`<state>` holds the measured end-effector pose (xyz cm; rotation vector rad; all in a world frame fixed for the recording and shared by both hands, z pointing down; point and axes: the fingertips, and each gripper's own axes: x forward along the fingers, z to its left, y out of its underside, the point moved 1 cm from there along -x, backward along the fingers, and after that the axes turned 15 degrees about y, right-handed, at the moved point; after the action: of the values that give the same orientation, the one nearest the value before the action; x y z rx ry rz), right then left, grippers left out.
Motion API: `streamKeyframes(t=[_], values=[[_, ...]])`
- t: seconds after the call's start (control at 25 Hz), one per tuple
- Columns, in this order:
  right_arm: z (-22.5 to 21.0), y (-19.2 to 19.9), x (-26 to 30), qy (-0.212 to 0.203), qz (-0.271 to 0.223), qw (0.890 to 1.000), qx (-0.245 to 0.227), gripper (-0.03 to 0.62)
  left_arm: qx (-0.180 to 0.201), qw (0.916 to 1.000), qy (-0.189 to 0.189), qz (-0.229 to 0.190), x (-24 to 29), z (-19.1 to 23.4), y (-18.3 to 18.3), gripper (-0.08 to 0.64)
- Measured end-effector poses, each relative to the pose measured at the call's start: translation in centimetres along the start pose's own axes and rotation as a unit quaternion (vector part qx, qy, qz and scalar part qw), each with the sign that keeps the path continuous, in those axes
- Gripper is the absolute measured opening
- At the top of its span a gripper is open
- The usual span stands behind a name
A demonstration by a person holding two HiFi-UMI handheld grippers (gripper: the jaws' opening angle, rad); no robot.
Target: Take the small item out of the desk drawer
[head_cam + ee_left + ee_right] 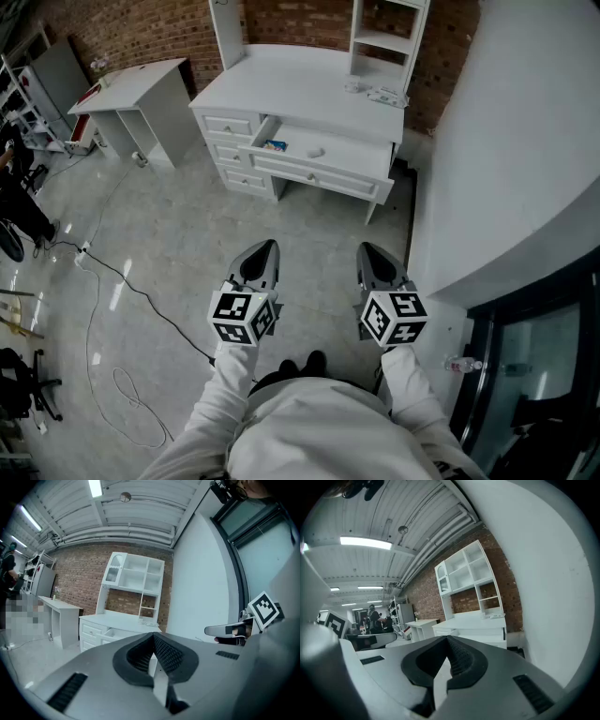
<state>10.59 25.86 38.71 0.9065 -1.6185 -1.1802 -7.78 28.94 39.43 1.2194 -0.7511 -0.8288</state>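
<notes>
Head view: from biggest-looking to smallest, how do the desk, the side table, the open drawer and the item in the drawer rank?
1. Desk.
2. Side table and open drawer: about alike, too close to rank.
3. Item, by far the smallest.
All stand similarly far away.

Left tongs (266, 249) and right tongs (369, 252) point forward side by side, both closed, empty.

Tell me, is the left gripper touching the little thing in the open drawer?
Apart. The head view shows the left gripper back near the person, with floor between it and the small item in the drawer.
</notes>
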Motion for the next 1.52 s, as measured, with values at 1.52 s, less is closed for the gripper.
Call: streamKeyframes(t=[1.52], values=[[-4.5, -0.3, 7.9, 0.033, 0.014, 0.999, 0.023, 0.028, 0.084, 0.9961, -0.024, -0.006, 6.7, 6.5, -3.1, 0.095]])
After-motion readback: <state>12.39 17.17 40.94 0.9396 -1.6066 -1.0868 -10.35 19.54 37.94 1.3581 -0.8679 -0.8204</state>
